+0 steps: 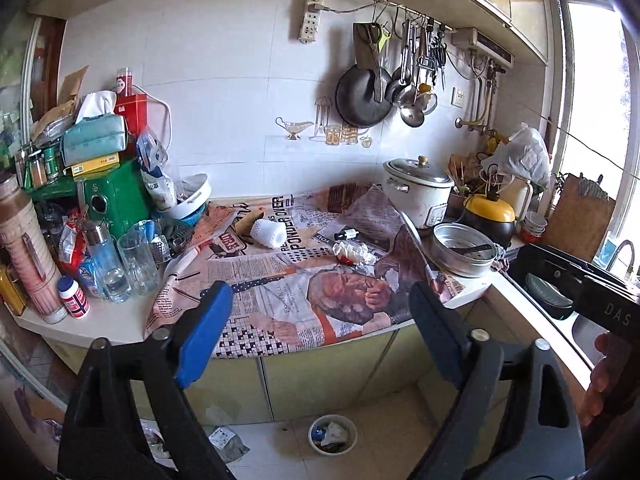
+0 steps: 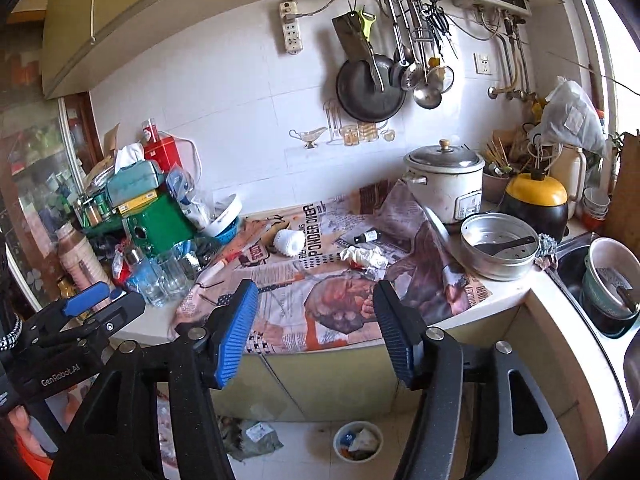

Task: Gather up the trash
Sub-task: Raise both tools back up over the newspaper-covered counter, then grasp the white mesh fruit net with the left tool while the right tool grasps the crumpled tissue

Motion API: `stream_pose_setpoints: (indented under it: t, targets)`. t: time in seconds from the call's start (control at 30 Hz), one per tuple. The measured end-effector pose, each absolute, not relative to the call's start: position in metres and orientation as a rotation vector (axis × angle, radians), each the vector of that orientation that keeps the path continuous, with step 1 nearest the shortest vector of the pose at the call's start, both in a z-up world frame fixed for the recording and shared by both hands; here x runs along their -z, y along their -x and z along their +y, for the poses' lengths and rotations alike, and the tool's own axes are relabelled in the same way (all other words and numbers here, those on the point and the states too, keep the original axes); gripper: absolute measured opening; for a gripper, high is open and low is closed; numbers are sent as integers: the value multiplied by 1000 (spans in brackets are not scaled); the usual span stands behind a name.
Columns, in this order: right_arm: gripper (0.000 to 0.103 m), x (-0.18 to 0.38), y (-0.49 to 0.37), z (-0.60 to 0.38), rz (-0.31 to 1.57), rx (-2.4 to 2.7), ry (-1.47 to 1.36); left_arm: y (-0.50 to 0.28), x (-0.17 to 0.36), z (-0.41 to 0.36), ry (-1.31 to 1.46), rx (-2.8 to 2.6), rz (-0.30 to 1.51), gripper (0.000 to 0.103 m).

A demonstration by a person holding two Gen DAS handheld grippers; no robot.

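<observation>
Left gripper (image 1: pixel 320 320) held off the counter edge, blue-padded jaws wide apart, holding nothing. Newspaper-covered white counter (image 1: pixel 120 328): clear drinking glasses (image 1: pixel 136 260) at left, then white foam mesh sleeve (image 1: pixel 269 233) lying on its side mid-counter; small dark dropper bottle (image 1: pixel 346 234) beyond it, with crumpled white-and-red wrapper (image 1: pixel 354 254) just in front. White rice cooker with metal lid (image 1: pixel 418 192) at right. Right gripper (image 2: pixel 316 324) likewise wide open, empty. Small round bin with scraps (image 2: pixel 357 442) on the floor below.
</observation>
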State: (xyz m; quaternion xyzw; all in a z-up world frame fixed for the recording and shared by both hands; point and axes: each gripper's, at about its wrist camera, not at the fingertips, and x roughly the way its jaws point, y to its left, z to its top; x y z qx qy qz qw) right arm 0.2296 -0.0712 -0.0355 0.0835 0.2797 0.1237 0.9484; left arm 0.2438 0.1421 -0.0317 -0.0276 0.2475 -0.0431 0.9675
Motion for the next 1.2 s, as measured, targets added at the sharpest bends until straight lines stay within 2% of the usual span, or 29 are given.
stream_pose_setpoints:
  t: [0.1,0.2,0.8,1.2]
  targets:
    - [70,35,-240,-77,560,-237,-171,-258,32,137,34,84,497,99]
    - [75,42,-259,-85,563,-231,-173,-281,37,131,29,69,505,101]
    - [76,86,-453,-132,723,-402,-58,-480,67,95,141,-158,628,101]
    - [76,175,-554,-118,960,-416,-24,-559,129,132,192,-281,796,101]
